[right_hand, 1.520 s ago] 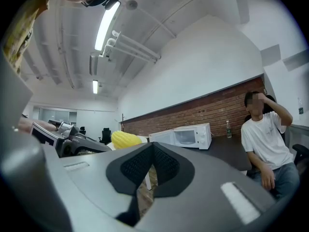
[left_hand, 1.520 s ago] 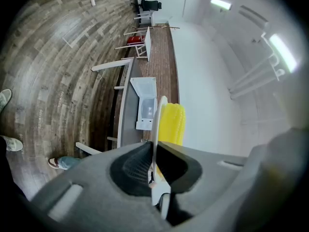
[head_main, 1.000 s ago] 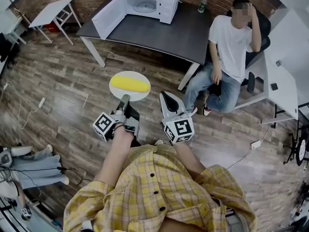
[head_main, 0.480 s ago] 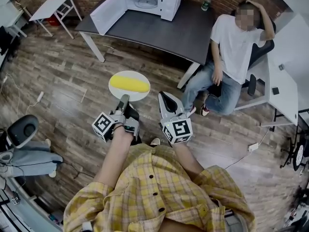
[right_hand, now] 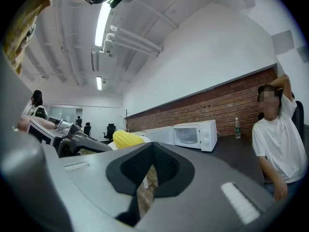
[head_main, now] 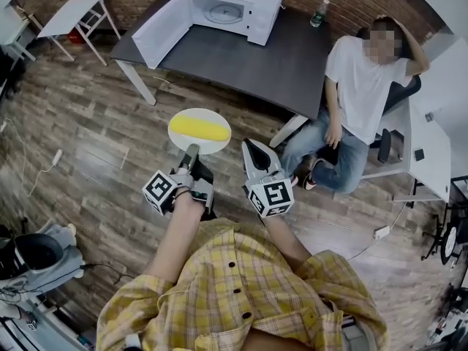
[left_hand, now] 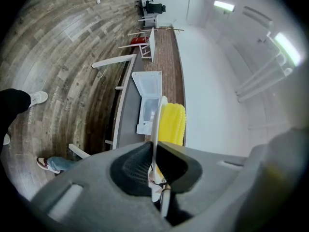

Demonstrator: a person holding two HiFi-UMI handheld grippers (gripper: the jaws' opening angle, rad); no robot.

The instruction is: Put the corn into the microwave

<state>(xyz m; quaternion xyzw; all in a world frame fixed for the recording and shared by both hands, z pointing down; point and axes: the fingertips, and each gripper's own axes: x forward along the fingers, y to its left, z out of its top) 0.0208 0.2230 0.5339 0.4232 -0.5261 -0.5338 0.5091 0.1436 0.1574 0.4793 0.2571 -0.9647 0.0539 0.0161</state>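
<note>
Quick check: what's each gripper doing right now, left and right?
Left gripper: closed on the rim of the plate carrying the corn.
Right gripper: fingers closed, holding nothing.

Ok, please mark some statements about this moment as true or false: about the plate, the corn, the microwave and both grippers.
1. The left gripper is closed on the rim of the white plate. True.
2. The corn lies on the floor. False: it lies on the plate.
3. The door of the microwave is open. True.
4. The right gripper holds a bottle. False: it holds nothing; the bottle stands on the dark table.
</note>
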